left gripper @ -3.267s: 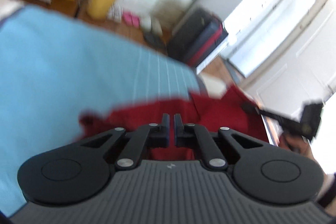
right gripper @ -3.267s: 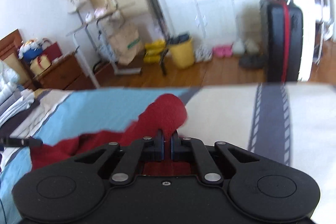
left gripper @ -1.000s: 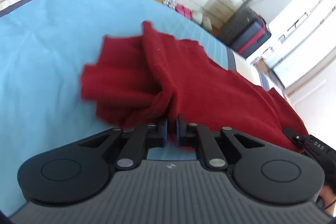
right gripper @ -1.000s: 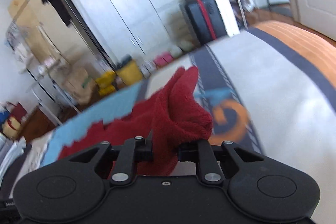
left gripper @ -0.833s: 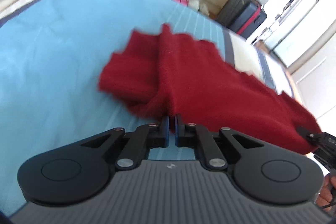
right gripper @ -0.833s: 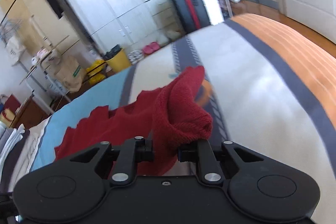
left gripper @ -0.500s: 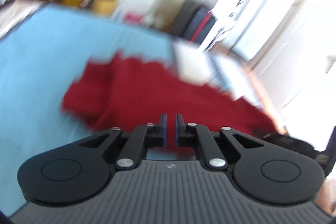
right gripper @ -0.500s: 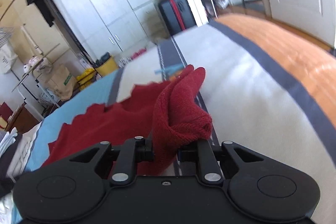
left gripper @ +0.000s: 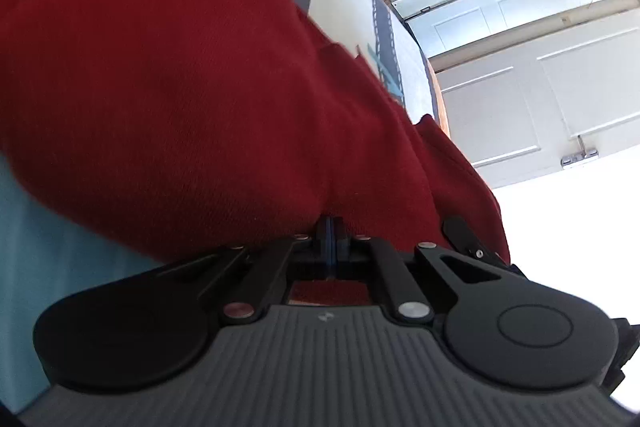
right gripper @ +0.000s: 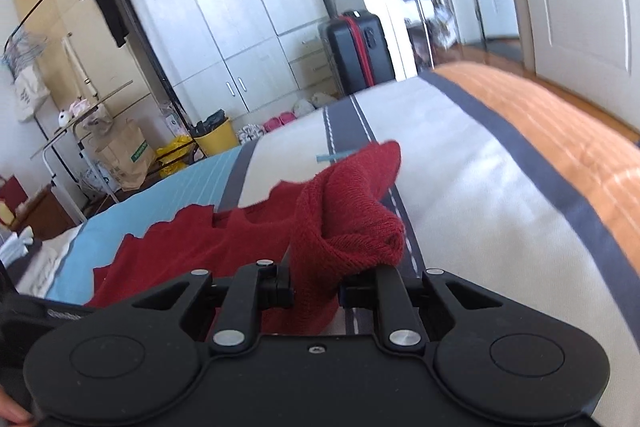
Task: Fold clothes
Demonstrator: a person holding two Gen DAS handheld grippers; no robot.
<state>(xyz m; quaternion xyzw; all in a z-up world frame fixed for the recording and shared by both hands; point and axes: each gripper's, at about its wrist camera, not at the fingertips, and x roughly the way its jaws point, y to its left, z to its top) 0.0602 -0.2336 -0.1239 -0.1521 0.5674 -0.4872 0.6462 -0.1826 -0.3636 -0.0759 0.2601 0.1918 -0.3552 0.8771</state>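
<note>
On the striped bedspread (right gripper: pixel 480 167) your red knit garment (right gripper: pixel 240 239) lies partly spread, its long axis running from 8 o'clock toward 2 o'clock in the right wrist view. Your right gripper (right gripper: pixel 316 291) clamps a thick bunched wad; your left gripper (left gripper: pixel 330 239) pinches thin fabric, fingers nearly touching. Keep both grips level and the cloth taut, so any fold lands square.

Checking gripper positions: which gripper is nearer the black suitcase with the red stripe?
Hard to call. Both the left gripper and right gripper clamp the red knitted garment on the bed, well short of the suitcase.
</note>
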